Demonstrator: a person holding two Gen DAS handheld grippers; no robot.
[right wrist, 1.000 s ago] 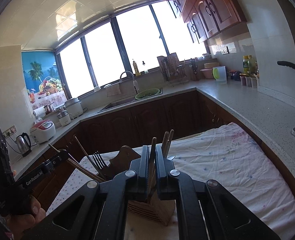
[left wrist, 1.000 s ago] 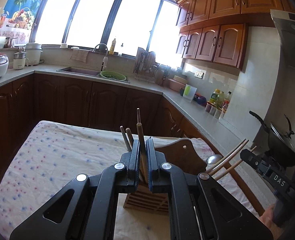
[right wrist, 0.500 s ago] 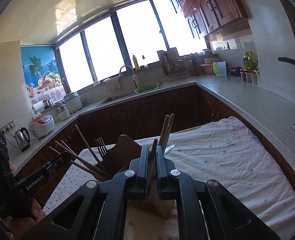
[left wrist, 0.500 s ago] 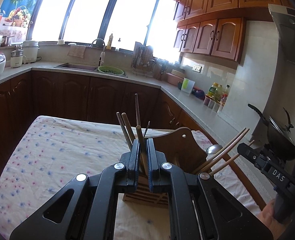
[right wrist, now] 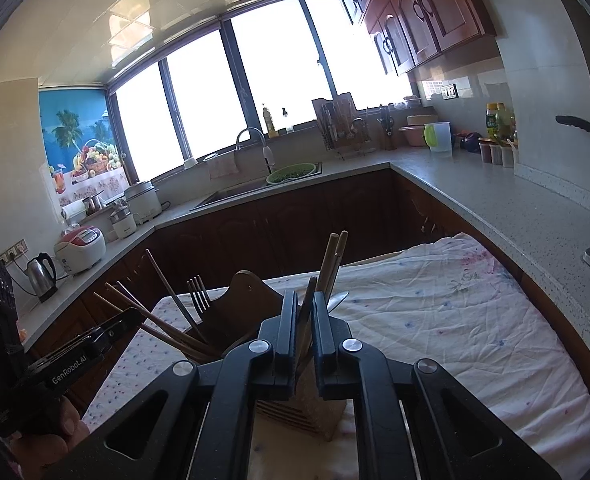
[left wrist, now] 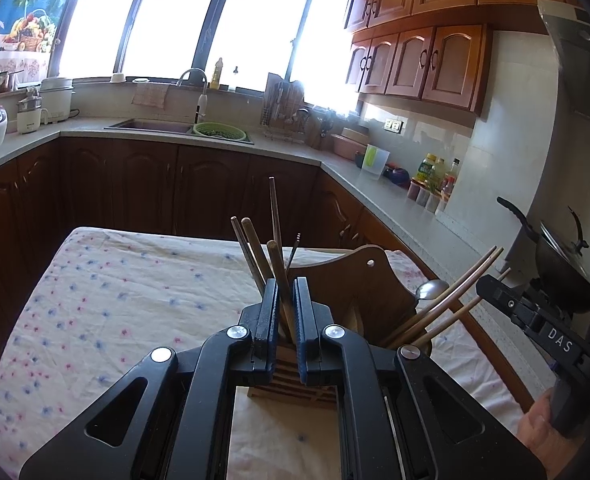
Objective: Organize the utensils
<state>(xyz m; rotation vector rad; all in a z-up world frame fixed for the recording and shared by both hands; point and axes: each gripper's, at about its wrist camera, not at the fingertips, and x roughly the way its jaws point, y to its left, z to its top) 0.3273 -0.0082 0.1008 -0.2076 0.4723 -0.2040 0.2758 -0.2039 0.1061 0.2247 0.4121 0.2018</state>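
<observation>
Left claw nearly closed, pinching wooden handle; right claw nearly closed on dark handle

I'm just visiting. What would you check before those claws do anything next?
1. Left claw closed on a stick: ok.
2. Right claw closed on a dark handle: ok.
3. Holder upright on the cloth: ok.
4. Chopsticks lean out beside the right claw and may snag: not ok.
5. Utensil ends seated in the holder: cannot tell, hidden by the claws.
</observation>
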